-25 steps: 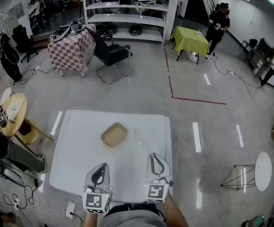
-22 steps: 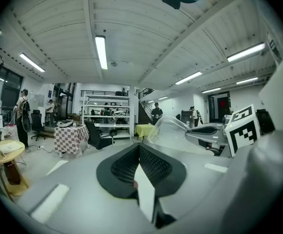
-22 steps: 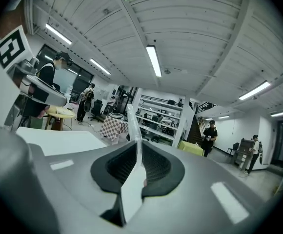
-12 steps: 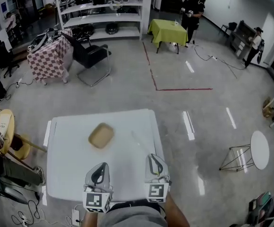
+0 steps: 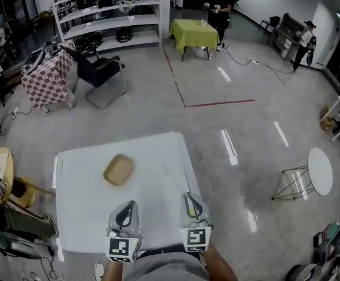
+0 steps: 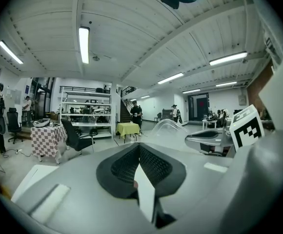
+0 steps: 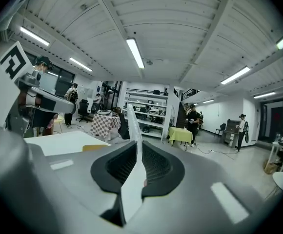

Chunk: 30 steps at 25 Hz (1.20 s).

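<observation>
The right gripper hangs over the near right edge of the white table, its jaws pinching a clear plastic piece that sticks out beyond them toward the far left. The left gripper, just beside it, has its jaws pressed together on nothing. Farther off, toward the left, lies a tan tray, showing only its bare inside.

Tan tray on white table
</observation>
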Tool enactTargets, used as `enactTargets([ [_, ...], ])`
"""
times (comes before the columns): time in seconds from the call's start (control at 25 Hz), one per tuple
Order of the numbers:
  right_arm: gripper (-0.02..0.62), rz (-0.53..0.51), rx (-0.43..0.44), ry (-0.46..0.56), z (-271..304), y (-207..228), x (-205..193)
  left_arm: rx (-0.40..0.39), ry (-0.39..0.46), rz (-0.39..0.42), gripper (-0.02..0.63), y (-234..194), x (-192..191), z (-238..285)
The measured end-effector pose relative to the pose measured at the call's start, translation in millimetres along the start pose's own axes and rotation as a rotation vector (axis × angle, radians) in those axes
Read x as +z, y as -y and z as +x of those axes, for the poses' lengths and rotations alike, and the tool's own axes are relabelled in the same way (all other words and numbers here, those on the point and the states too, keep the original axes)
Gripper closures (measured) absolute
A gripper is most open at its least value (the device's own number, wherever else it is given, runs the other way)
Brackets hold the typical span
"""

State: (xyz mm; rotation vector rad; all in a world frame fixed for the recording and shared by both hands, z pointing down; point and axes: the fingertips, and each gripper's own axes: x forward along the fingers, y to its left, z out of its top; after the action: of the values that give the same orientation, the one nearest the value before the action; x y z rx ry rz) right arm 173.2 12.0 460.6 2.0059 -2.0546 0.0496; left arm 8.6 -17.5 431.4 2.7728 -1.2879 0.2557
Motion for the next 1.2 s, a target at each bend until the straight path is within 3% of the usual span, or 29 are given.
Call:
enactTargets([
  [0.48,0.558,0.010,0.007,0.010,7.2,-4.7,3.9,-0.033,-0.015,0.000,0.594,0.0,-4.7,9.0],
  [1.2,0.559,0.013,0.031,0.015,13.0,-1.1,9.0,-0.014,-0.025,-0.007,0.594,0.8,-3.6,12.8],
])
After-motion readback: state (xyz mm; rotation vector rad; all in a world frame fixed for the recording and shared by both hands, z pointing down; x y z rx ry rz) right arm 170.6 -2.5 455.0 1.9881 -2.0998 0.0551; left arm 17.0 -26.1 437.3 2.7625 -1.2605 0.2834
